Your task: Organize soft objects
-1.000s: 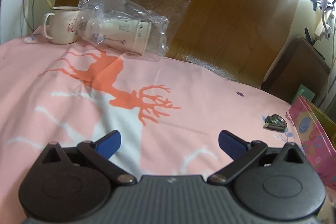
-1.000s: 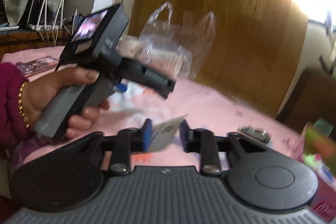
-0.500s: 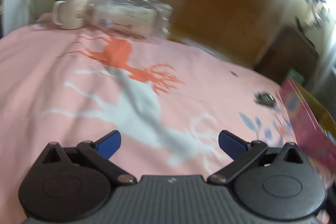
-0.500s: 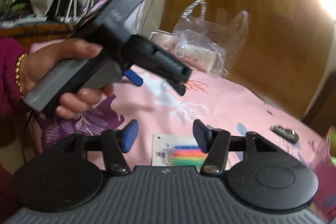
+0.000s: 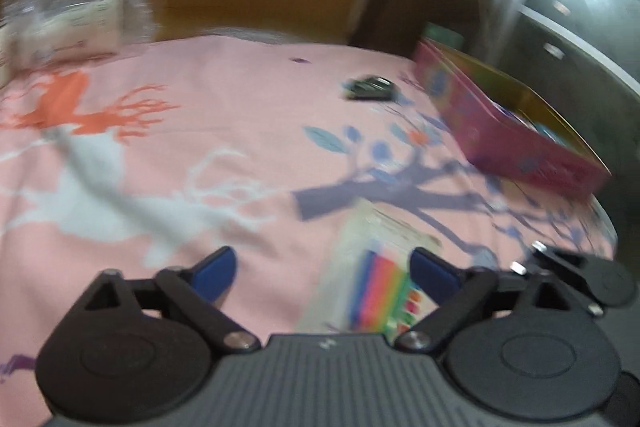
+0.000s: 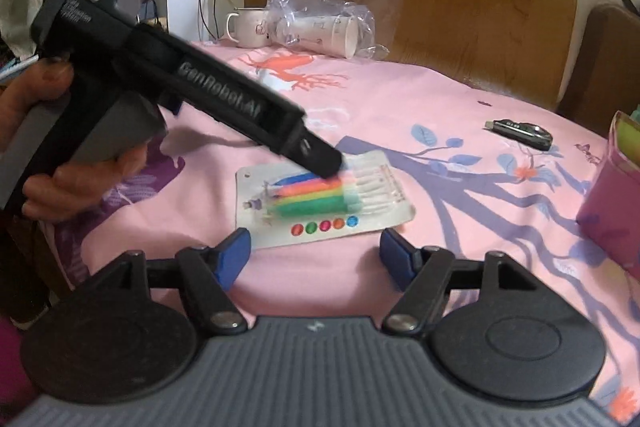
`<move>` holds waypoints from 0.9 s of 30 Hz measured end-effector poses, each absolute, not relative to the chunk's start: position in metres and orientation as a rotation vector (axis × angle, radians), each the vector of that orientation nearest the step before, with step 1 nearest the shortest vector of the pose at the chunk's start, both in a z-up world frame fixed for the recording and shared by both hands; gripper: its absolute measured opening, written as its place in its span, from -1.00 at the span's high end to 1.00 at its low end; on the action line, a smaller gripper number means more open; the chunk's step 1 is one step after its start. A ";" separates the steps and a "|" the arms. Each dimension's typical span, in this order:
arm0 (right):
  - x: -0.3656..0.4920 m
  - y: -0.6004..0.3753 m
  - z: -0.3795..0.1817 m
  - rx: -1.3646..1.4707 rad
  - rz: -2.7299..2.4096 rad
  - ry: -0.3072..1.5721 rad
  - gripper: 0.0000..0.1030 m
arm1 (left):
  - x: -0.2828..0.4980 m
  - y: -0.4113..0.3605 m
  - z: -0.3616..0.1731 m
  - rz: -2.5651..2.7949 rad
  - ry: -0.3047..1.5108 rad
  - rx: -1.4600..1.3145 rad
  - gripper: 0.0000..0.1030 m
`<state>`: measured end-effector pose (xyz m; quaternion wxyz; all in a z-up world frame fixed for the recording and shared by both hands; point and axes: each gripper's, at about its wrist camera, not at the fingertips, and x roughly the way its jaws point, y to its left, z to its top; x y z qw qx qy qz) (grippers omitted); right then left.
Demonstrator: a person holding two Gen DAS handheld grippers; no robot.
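A card pack of coloured sticks (image 6: 324, 199) lies flat on the pink cloth (image 6: 400, 99). My right gripper (image 6: 316, 257) sits just short of the pack's near edge, its jaws opening, with nothing between them. My left gripper (image 5: 324, 267) is open. In its blurred view the pack (image 5: 380, 287) lies under the gap, close to the right finger. In the right wrist view a hand holds the left gripper, and one black finger (image 6: 320, 159) hovers over the pack's far side.
A pink box (image 6: 612, 195) stands at the right edge of the cloth. A small dark object (image 6: 520, 131) lies near it. At the back are a white mug (image 6: 246, 27) and a clear plastic bag (image 6: 320, 23) with paper cups, against a wooden board.
My right gripper held the card pack, then opened its jaws and let it drop onto the cloth. My left gripper swung right, from facing the bag to over the pack.
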<state>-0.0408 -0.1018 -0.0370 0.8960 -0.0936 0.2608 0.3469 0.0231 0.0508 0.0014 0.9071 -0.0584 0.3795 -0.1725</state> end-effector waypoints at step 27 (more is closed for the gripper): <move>-0.038 -0.156 -0.031 -0.039 0.528 0.395 -0.08 | 0.022 -0.025 0.017 -0.512 0.774 -0.161 -0.01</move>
